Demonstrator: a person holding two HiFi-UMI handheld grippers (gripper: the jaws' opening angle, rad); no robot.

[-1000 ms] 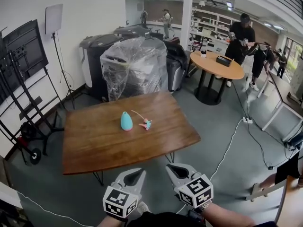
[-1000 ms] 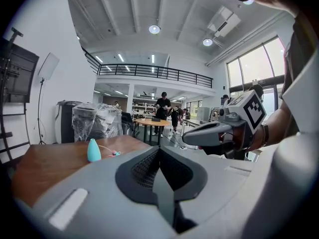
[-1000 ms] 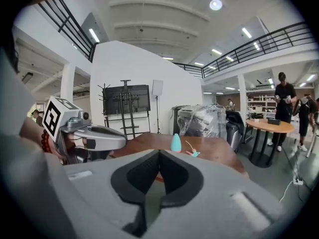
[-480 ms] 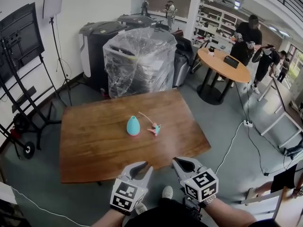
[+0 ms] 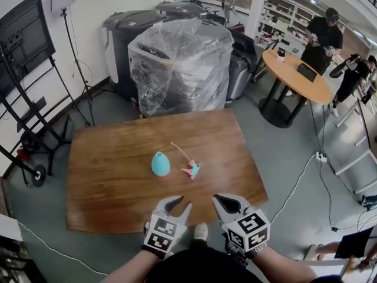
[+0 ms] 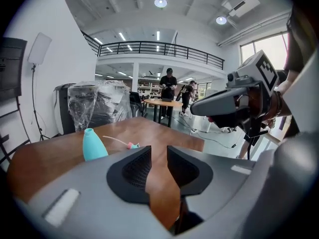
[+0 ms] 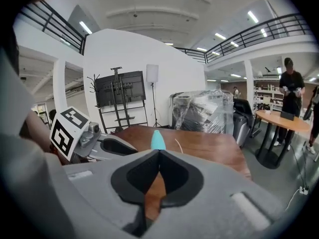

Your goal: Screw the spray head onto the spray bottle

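A brown wooden surface (image 5: pixel 118 199) is set on a grey floor (image 5: pixel 277 152). Behind it, a plastic-wrapped machine (image 5: pixel 177 63) is seen against a white wall (image 5: pixel 100 5). A screen stand (image 5: pixel 20 40) is placed at left, a round table (image 5: pixel 297 78) at right. A railed balcony (image 6: pixel 149 46) is lit by ceiling lamps (image 6: pixel 160 2).

Wooden table (image 5: pixel 106 205) directly ahead of me. Behind it, a plastic-wrapped machine (image 5: pixel 177 63). To my left, a screen (image 5: pixel 20 37) on a wheeled stand. To my right, a round table (image 5: pixel 288 75), with a person (image 5: pixel 324 37) standing beside it.
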